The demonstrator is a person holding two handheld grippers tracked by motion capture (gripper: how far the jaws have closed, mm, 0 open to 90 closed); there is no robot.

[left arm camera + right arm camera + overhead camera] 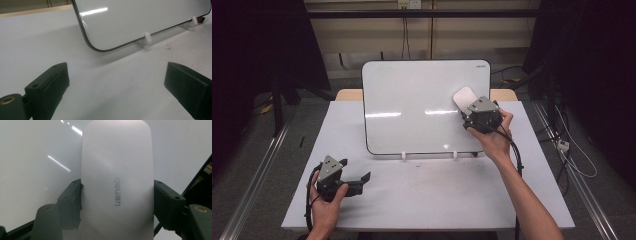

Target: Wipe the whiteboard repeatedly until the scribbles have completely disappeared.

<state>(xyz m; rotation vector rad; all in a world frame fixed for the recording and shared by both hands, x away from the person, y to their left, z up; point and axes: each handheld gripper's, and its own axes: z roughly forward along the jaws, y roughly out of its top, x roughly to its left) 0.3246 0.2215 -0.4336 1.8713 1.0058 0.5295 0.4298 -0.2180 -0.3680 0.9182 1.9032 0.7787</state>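
Right gripper (pixel 473 111): I have its jaws clamped on the white oval plastic eraser (pixel 464 98), held against the upper right of the propped white whiteboard (pixel 412 110).
Left gripper (pixel 357 180): I have it resting on the white table (pixel 427 200), jaws wide, nothing between them.

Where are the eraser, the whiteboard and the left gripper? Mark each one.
eraser (pixel 117 177), right gripper view, its white back.
whiteboard (pixel 412 110), high view, its bare face.
left gripper (pixel 358 176), high view, between its open fingertips.
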